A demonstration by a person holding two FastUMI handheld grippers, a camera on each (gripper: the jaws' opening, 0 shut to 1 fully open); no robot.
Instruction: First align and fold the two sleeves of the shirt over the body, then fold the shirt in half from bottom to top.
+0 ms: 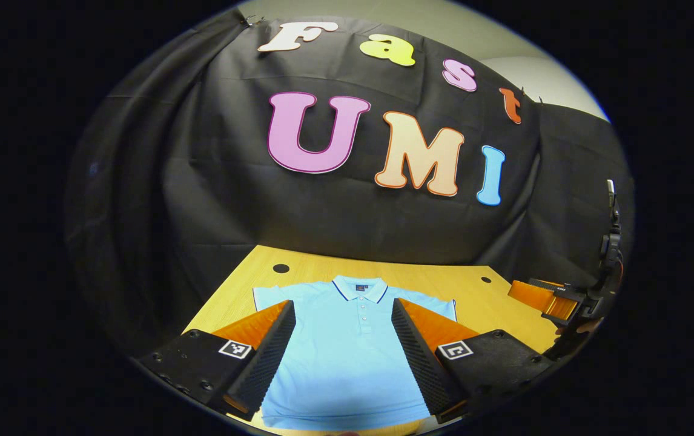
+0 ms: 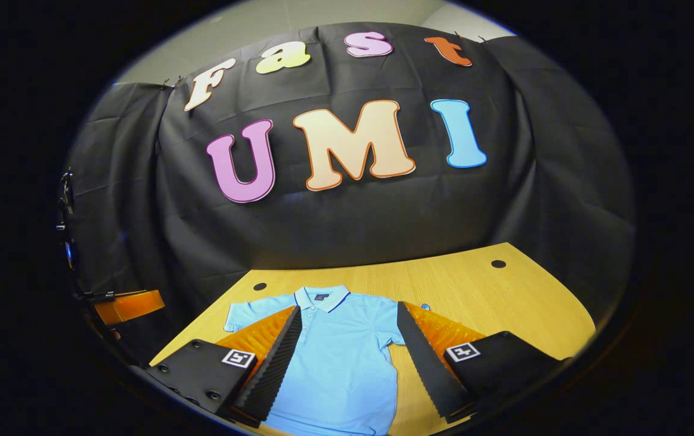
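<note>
Left gripper view looks down on the light-blue polo shirt (image 1: 347,351), lying flat and unfolded on the wooden table (image 1: 444,281), collar toward the wall. Left gripper (image 1: 344,363) and right gripper (image 2: 347,369) hover above it, jaws wide apart, holding nothing, seemingly poised to reach for the sleeves.
</note>
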